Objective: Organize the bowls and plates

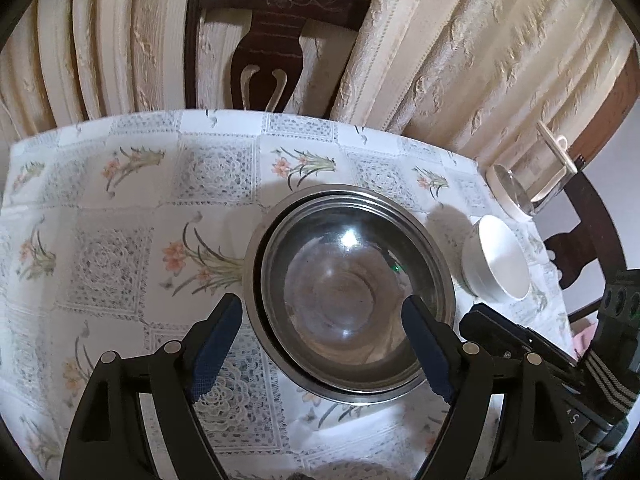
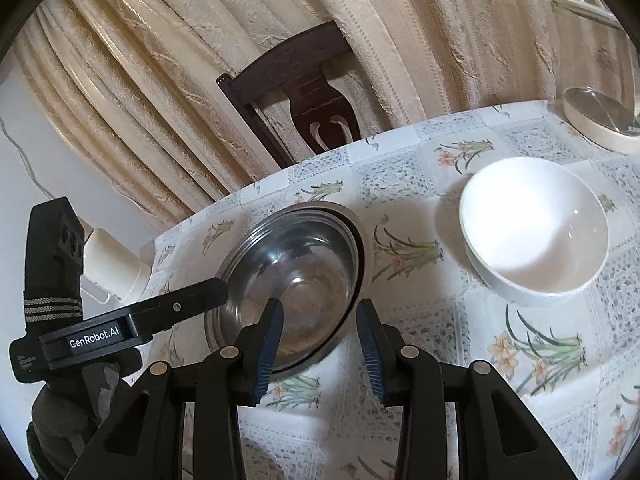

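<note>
Both hand-held grippers are hovering over the steel bowl, which I am taking as the landmark. Left gripper (image 1: 322, 312) is holding its two blue-padded fingers wide apart; in the left wrist view one pad is showing just outside the steel bowl's (image 1: 349, 292) left rim and the other is overlapping its right inner wall, though whether either pad is touching the metal is not something I can tell. Right gripper (image 2: 320, 318) is also keeping its fingers apart with nothing between them, its left pad showing over the bowl's near wall and its right pad just off the bowl's right edge, above the floral tablecloth (image 2: 432, 320).

That steel bowl (image 2: 296, 284) is sitting upright in a second steel bowl whose rim is peeking out around it, and the pair is resting on the table. To the right of the steel bowl, near it but apart, a white bowl (image 2: 534, 228) is standing upright on the cloth. Farther right and beyond it, a shallow cream dish with a glass lid (image 2: 600, 120) is lying near the table edge. Behind the steel bowl, past the table's far edge, a dark wooden chair (image 1: 276, 36) is standing against cream curtains (image 1: 460, 48)
</note>
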The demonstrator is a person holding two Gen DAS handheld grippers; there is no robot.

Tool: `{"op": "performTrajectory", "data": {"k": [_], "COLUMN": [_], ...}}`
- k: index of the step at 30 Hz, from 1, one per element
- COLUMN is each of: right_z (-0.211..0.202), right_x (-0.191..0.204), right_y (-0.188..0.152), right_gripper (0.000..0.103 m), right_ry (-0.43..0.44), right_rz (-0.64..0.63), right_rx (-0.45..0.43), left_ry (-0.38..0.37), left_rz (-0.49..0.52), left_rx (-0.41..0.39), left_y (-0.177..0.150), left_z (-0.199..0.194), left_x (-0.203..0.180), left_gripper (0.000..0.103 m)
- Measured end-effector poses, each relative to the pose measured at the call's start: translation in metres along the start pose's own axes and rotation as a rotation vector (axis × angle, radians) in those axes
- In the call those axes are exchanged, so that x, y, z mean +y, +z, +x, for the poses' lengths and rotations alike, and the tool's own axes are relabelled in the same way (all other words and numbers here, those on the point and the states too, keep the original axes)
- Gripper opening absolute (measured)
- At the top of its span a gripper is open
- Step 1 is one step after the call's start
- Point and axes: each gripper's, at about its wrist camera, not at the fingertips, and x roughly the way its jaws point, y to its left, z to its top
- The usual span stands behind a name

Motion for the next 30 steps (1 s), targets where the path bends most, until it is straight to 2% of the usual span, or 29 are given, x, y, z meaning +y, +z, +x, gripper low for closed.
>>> {"op": "performTrajectory", "data": {"k": [10,30], "right_z": [-0.015,-0.055], "right_x": [-0.019,-0.087], "right_y": [-0.018,-0.038], "right_gripper": [0.042,0.044], "right_ry": [-0.008,-0.063], "right_rz": [0.030,0.171], "right_rx": [-0.018,-0.065], "left_ry": [0.060,0.049], "left_rz": [0.097,0.220], "left_rx": [-0.043,-0.018], "left_y": [-0.013,-0.035], "left_z": [-0.011,-0.006], "left_x": [-0.026,-0.102], "left_gripper": [0.083,0.083]}}
